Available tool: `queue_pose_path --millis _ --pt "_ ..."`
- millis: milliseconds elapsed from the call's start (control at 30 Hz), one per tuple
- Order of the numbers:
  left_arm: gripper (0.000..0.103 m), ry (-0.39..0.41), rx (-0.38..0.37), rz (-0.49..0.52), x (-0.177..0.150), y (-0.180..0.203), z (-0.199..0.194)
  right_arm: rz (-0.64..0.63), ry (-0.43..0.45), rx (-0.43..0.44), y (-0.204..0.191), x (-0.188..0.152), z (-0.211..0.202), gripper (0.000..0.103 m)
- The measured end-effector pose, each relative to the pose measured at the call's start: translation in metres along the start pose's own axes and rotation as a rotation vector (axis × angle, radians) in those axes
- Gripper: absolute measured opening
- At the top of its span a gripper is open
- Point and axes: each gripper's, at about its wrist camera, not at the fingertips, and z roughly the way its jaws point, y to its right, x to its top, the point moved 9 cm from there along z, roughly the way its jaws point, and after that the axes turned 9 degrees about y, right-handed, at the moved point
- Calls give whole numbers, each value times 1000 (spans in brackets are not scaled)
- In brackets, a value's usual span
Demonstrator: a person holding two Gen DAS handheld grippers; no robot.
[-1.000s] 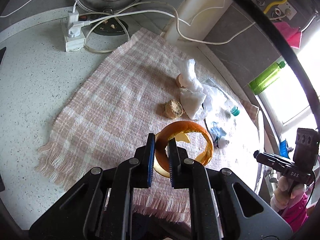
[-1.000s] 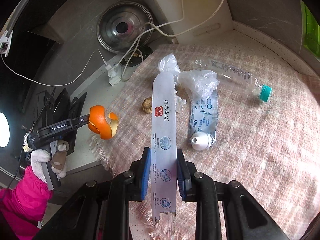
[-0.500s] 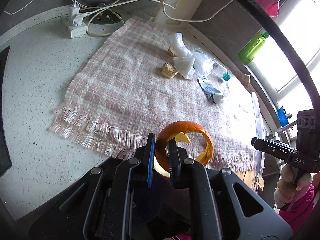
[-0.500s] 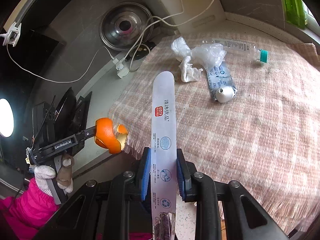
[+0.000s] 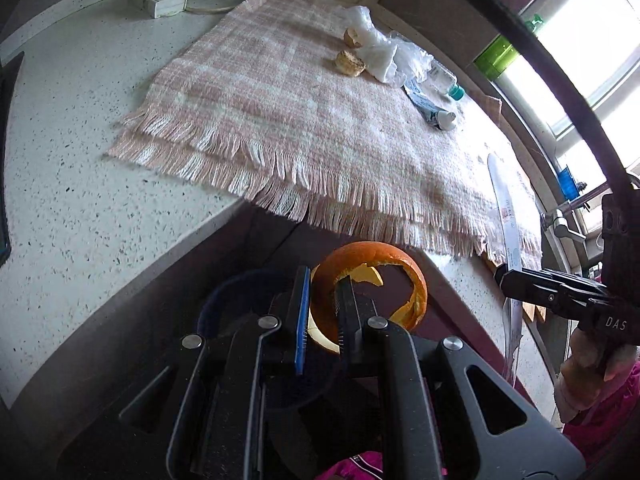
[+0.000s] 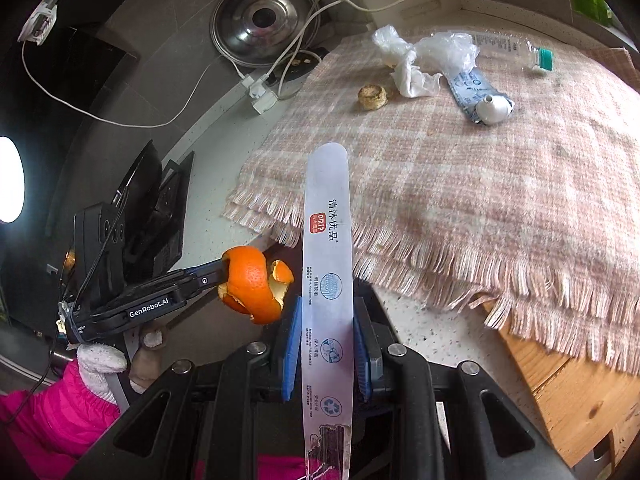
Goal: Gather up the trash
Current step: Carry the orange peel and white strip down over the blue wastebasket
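Observation:
My left gripper point(image 5: 323, 312) is shut on a curl of orange peel point(image 5: 376, 264), held out past the counter's front edge; from the right wrist view the same orange peel point(image 6: 252, 284) hangs at the tip of the left gripper point(image 6: 218, 276). A long silver wrapper point(image 6: 328, 264) with red and dark print runs between the blue pads of my right gripper point(image 6: 326, 344), which is shut on it. Seen from the left wrist, the wrapper point(image 5: 506, 216) sticks up from the right gripper point(image 5: 508, 276). Both grippers hover beyond the fringed edge of the pink plaid cloth point(image 6: 480, 168).
On the cloth lie crumpled clear plastic point(image 6: 424, 56), a toothpaste tube point(image 6: 480, 96), a flattened bottle with a teal cap point(image 6: 540, 58) and a small brown scrap point(image 6: 372, 96). A power strip point(image 5: 160, 0) and cables sit at the back. A dark round opening point(image 5: 248, 312) lies below the left gripper.
Both grippers have drawn back from over the cloth to beyond the counter's front edge and lower, each keeping its hold. The two grippers now sit closer together.

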Motion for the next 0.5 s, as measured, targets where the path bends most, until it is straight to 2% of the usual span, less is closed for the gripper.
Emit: queue_pose_path --millis 500 --pt "10 -113 83 34 -80 -30 29 60 -203 -14 2 -89 52 23"
